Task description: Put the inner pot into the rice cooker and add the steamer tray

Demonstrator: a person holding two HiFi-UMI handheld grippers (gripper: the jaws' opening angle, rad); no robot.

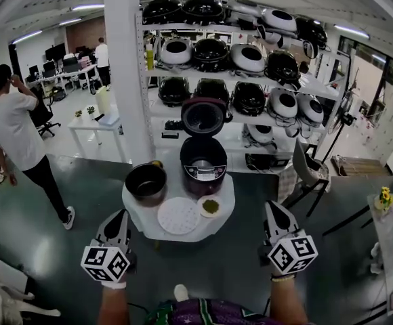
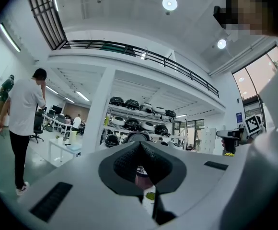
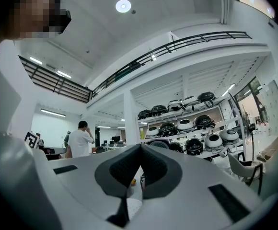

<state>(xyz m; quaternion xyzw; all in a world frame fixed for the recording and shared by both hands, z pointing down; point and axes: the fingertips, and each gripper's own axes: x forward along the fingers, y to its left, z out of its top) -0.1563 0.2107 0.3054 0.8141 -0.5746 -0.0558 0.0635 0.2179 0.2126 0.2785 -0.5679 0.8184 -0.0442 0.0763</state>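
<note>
state: left gripper, right gripper both pinched together, empty | risk: unopened jaws may shove black round inner pot off white round table

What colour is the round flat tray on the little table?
The steamer tray is white; the head view shows it best.

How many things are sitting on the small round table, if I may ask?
5: black pot at left, open rice cooker behind, white steamer tray in front, small dish of greens beside it, and a small yellow thing partly hidden behind the pot.
</note>
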